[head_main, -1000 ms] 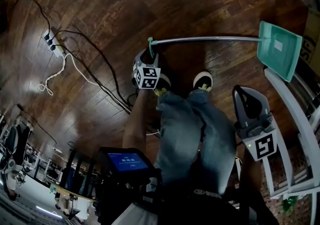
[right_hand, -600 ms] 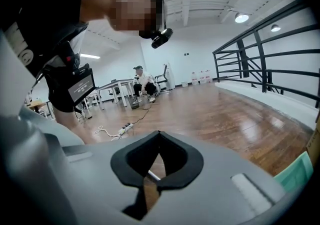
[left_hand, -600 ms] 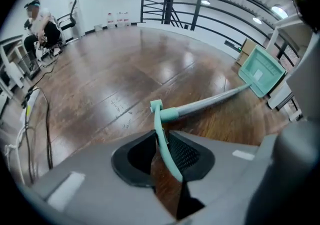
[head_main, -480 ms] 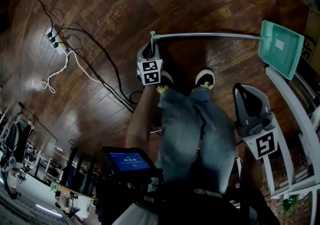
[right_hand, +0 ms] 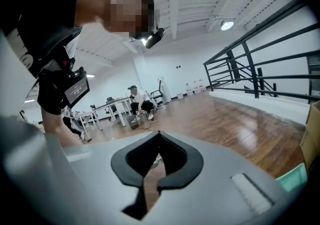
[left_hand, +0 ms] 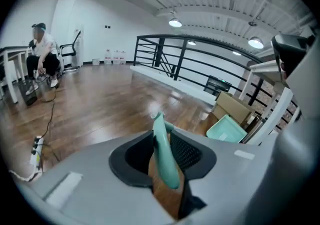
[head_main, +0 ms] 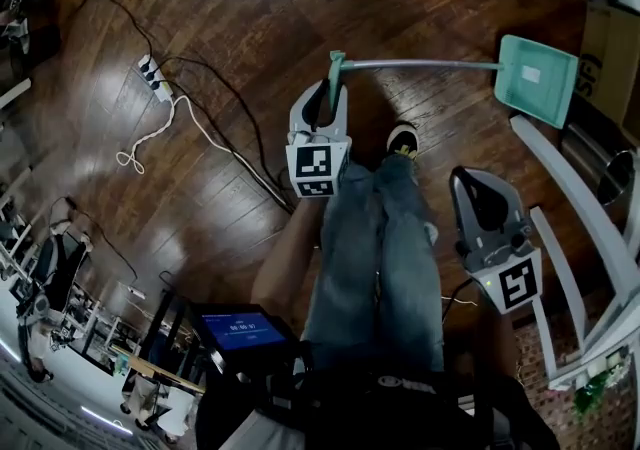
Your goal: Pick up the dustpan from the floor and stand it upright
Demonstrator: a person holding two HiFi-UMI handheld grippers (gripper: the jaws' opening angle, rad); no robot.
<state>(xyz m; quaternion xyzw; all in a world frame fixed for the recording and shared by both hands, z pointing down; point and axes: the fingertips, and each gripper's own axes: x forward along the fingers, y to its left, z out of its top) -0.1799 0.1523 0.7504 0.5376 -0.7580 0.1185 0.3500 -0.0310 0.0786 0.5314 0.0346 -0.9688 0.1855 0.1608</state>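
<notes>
The dustpan has a teal pan (head_main: 536,80), a long metal pole (head_main: 420,64) and a teal grip (head_main: 336,62). My left gripper (head_main: 331,88) is shut on that grip, lifted off the wooden floor. In the left gripper view the grip (left_hand: 164,155) runs up between the black pads (left_hand: 186,153), with the pan (left_hand: 226,130) far right near a box. Its jaws have just been opening slightly, with the grip still between them. My right gripper (head_main: 472,180) hangs at the right beside the person's leg; in the right gripper view its tips (right_hand: 159,134) meet with nothing between them.
A power strip (head_main: 152,76) and cables (head_main: 215,138) lie on the floor at left. A cardboard box (head_main: 605,53) and a white frame (head_main: 575,208) stand at right, close to the pan. The person's shoe (head_main: 402,138) is below the pole. A seated person (left_hand: 42,54) is far off.
My left gripper has risen with the teal grip in it, lifting the handle end. The right gripper has also come up a little. The pan end stays at the right.
</notes>
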